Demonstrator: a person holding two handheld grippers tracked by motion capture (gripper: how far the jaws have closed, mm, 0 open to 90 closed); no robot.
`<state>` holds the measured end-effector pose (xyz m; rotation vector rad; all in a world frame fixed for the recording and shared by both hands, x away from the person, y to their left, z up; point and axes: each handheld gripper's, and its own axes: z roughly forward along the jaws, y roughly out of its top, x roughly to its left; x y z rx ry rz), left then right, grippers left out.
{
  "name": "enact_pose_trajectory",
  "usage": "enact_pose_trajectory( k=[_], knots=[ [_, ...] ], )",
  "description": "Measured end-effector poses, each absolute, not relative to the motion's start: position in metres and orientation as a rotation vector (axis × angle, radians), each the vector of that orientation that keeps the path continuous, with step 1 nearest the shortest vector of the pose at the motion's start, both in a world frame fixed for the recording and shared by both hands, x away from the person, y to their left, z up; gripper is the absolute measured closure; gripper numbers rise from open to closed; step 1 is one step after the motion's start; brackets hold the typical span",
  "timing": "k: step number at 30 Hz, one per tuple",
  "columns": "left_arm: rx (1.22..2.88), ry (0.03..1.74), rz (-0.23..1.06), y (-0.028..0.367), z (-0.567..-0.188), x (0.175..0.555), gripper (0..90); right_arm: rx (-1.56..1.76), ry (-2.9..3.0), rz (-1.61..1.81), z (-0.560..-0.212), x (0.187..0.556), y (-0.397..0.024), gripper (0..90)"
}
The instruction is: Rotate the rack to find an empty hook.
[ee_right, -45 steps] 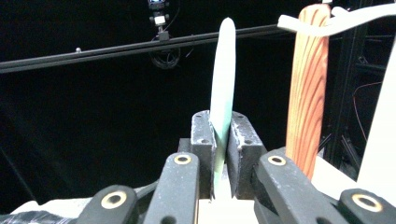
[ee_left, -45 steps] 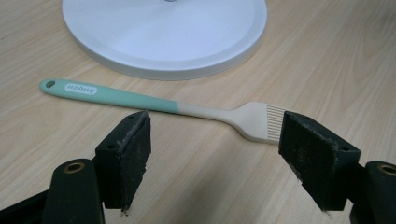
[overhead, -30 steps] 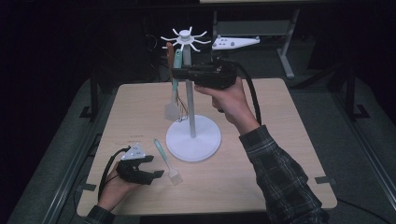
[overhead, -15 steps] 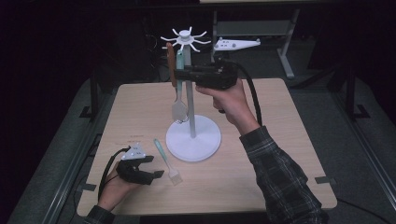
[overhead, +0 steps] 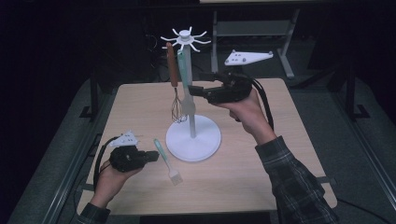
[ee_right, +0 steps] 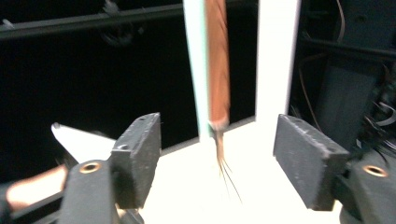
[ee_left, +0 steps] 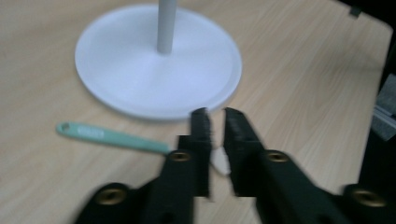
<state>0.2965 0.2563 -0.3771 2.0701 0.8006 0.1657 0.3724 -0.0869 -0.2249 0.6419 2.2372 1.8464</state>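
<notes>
Since the earlier frame the right gripper (overhead: 196, 90) has dropped a little and backed off from the hanging utensils, and its fingers have just been opening; the left gripper (overhead: 156, 156) has just been closing and now sits against the green brush.

Right gripper: in the right gripper view its fingers (ee_right: 138, 158) stand wide apart, with nothing pressed between them. Beyond the gap hang a green-handled spatula (ee_right: 198, 70) and a brown-handled whisk (ee_right: 217, 65), side by side, with the white pole (ee_right: 275, 60) of the stand just to their right. In the high view both utensils hang from the spoked top of the white rack (overhead: 186, 39); the whisk's wire end (overhead: 177, 110) and the spatula's pale blade (overhead: 187, 105) hang above the round base (overhead: 205, 140). The right gripper is level with the lower part of the spatula, just beside it, apart from it.

Left gripper: in the left gripper view its fingers (ee_left: 201, 140) are narrow, closed on the neck of the green brush (ee_left: 112, 136) where handle meets white bristles (ee_left: 219, 161). In the high view the brush (overhead: 164, 158) lies near the base's left edge on the surface (overhead: 261, 177), handle end towards the rack. Whether it has lifted clear I cannot tell.
</notes>
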Motion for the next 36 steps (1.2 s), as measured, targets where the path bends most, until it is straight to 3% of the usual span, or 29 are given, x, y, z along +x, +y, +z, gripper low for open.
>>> enact_pose_trajectory(
  k=[16, 30, 36],
  knots=[
    [2.043, 0.663, 0.258, 0.228, -0.253, 0.331, 90.0, 0.745, 2.338, 1.605, -0.307, 0.354, -0.114, 16.5],
    [1.973, 0.562, 0.349, 0.206, -0.161, 0.352, 90.0, 0.883, 2.437, 1.465, -0.389, 0.343, -0.129, 14.2],
    [1.925, 0.547, 0.381, 0.202, -0.132, 0.358, 90.0, 0.918, 2.482, 1.401, -0.409, 0.341, -0.133, 13.8]
  ],
)
